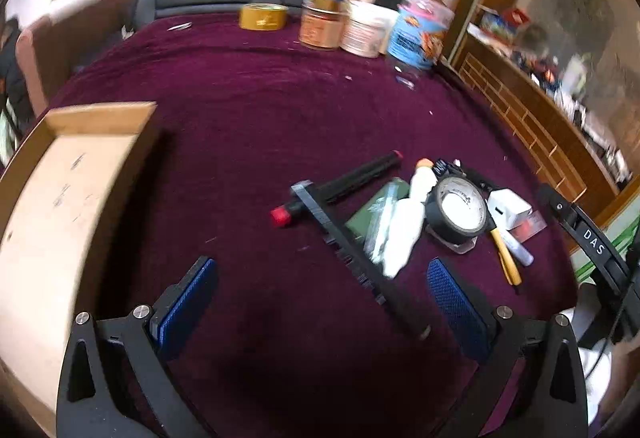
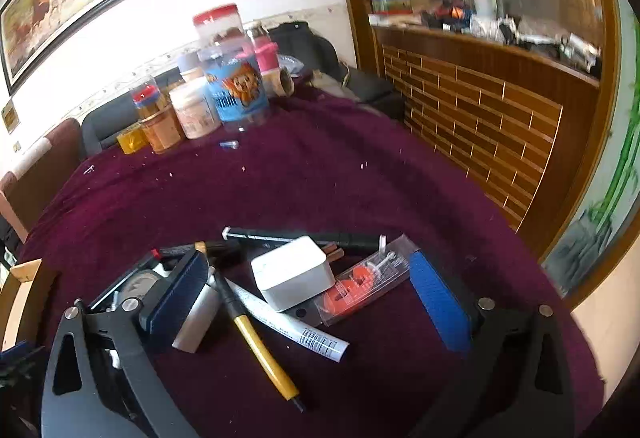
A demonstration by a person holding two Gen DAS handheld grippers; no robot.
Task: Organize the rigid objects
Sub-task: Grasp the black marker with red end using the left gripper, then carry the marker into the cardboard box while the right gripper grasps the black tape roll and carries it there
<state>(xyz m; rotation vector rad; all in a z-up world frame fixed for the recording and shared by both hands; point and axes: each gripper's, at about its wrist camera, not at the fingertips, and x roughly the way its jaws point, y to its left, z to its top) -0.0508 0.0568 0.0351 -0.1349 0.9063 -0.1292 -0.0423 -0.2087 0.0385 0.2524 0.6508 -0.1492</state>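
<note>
Right gripper (image 2: 308,302) wide open, low centre of frame, straddling white box (image 2: 294,276). Best to lower squarely, close on box sides. Left gripper (image 1: 320,298) also wide, empty; cardboard box (image 1: 60,174) at left.

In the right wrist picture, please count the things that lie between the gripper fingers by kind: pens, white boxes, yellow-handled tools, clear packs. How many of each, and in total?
pens: 2 (black pen, silver marker)
white box: 1
yellow-handled tool: 1
clear pack with orange pieces: 1
Total: 5
</note>
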